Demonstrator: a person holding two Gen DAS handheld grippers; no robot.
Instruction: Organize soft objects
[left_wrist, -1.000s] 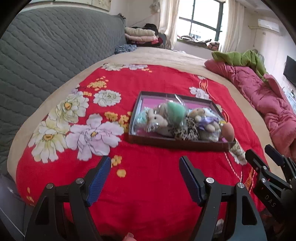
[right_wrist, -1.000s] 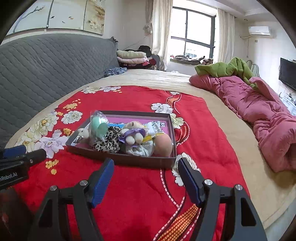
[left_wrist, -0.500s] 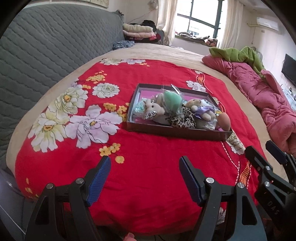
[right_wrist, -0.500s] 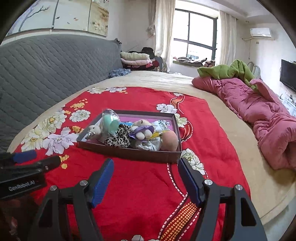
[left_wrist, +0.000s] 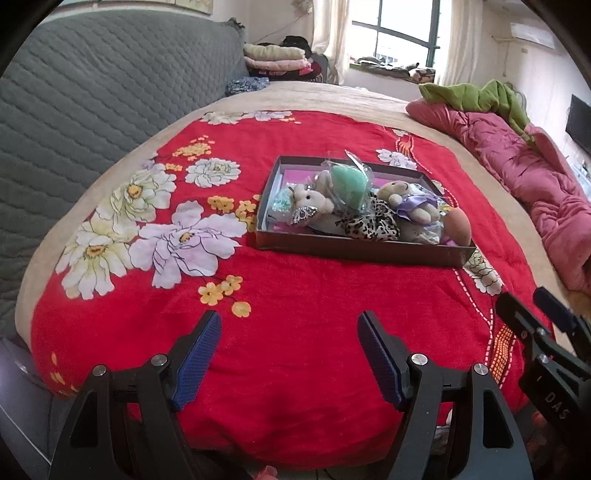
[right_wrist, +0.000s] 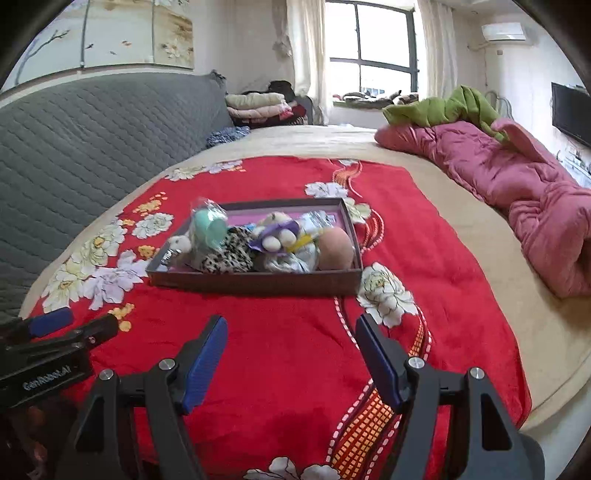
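Soft toys (left_wrist: 364, 206) lie piled in the shallow box (left_wrist: 362, 249) on the red blanket (left_wrist: 295, 295), well apart from both grippers. The left gripper (left_wrist: 288, 345) and the right gripper (right_wrist: 291, 347) hang wide open and empty. A good approach would probably go from above, to take one top toy only.

Setting: home bedroom. Evidence: bed with red floral blanket (right_wrist: 295, 332), grey quilted headboard (right_wrist: 92, 147) at 9 o'clock, crumpled pink quilt (right_wrist: 517, 192) at 3 o'clock, folded clothes (right_wrist: 258, 105) and curtained window (right_wrist: 373, 55) at 12 o'clock, wall air conditioner (right_wrist: 502, 31).
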